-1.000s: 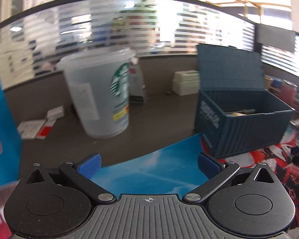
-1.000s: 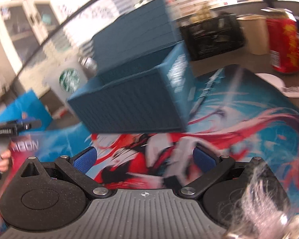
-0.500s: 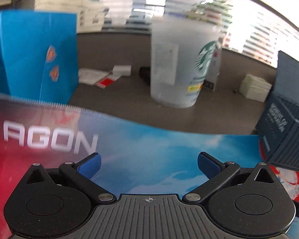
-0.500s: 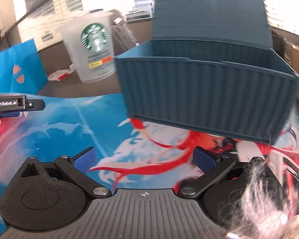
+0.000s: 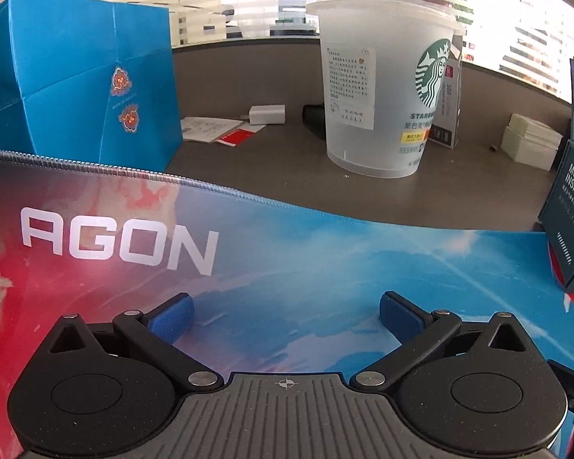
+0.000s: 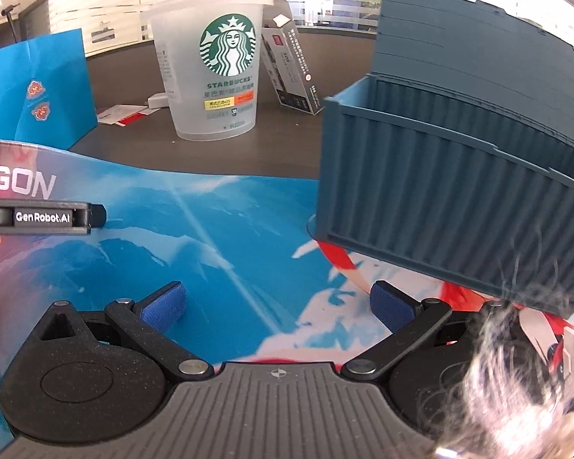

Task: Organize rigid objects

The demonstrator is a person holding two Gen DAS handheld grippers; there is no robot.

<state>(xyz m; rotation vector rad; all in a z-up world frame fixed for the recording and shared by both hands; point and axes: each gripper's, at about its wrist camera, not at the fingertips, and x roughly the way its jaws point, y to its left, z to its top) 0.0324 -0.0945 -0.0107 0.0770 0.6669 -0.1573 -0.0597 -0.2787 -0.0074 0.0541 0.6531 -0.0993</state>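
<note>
Jaws wide apart and gripping nothing on both sides: my left gripper (image 5: 285, 311) hovers low over the AGON desk mat (image 5: 248, 252), my right gripper (image 6: 275, 304) likewise, so I judge I'm between picks. Blue container box (image 6: 451, 199) sits lid-up on the mat just ahead-right of my right gripper, presumably open to receive items; the Starbucks cup (image 6: 214, 65) stands upright on the desk beyond the mat.
</note>
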